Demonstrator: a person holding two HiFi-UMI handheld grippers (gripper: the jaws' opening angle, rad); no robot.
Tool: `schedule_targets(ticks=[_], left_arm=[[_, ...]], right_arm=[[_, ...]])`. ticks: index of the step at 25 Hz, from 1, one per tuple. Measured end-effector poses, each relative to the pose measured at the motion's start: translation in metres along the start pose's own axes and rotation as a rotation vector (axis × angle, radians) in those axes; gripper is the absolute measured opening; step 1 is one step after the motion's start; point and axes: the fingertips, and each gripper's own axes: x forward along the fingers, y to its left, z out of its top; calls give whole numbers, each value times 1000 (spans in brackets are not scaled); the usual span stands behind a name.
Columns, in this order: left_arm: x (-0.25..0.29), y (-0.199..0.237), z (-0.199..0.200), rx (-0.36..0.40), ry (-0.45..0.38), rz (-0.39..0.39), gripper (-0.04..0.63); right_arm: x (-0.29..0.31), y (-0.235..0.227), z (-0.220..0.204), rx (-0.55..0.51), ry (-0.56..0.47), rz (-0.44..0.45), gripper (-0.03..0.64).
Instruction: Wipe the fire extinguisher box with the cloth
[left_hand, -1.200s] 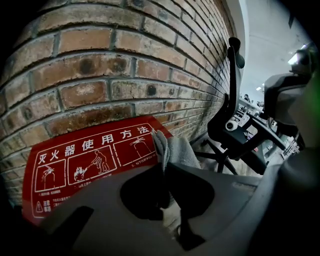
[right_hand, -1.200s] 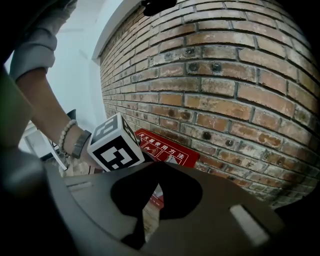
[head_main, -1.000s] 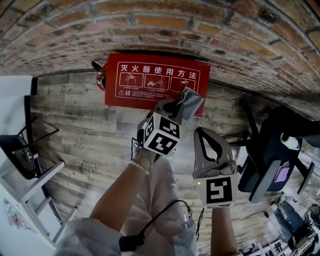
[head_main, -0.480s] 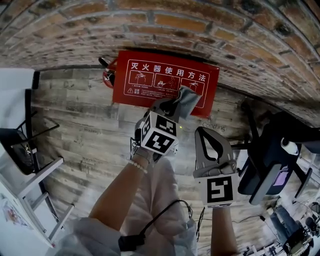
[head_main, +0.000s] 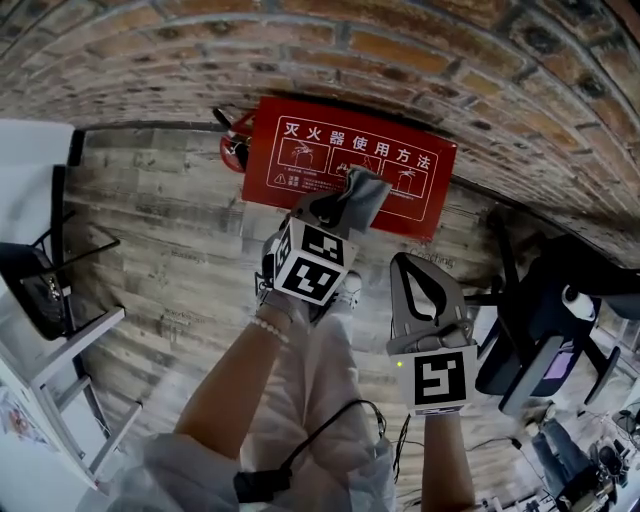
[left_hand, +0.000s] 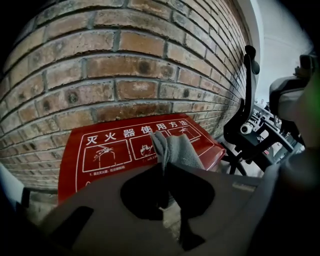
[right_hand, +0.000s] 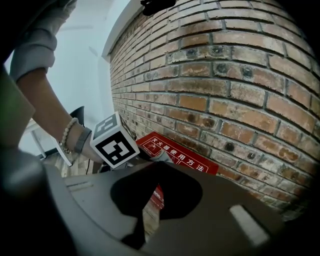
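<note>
The red fire extinguisher box (head_main: 300, 160) with white print stands on the floor against the brick wall; it also shows in the left gripper view (left_hand: 100, 155) and the right gripper view (right_hand: 186, 161). My left gripper (head_main: 345, 205) is shut on a grey cloth (head_main: 364, 192), held over the box's front, right of its middle. In the left gripper view the cloth (left_hand: 175, 149) sticks up past the closed left gripper (left_hand: 165, 165). My right gripper (head_main: 402, 263) hangs lower right, off the box, shut with nothing in it (right_hand: 157, 167).
A red extinguisher with a black valve (head_main: 232, 148) stands at the box's left end. A black office chair (head_main: 540, 310) is at the right, a white shelf and dark frame (head_main: 40, 300) at the left. The person's legs (head_main: 320, 400) stand on the wooden floor (head_main: 160, 220).
The left gripper with the cloth has moved left along the box front, from near its right end toward the middle. The right gripper has stayed put.
</note>
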Motion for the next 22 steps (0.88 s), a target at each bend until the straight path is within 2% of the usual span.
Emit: schedule_targets(ticks=[22], left_arm=[[-40, 83, -26, -64, -12, 126, 12]], right_arm=[[22, 34, 22, -49, -5, 52, 9]])
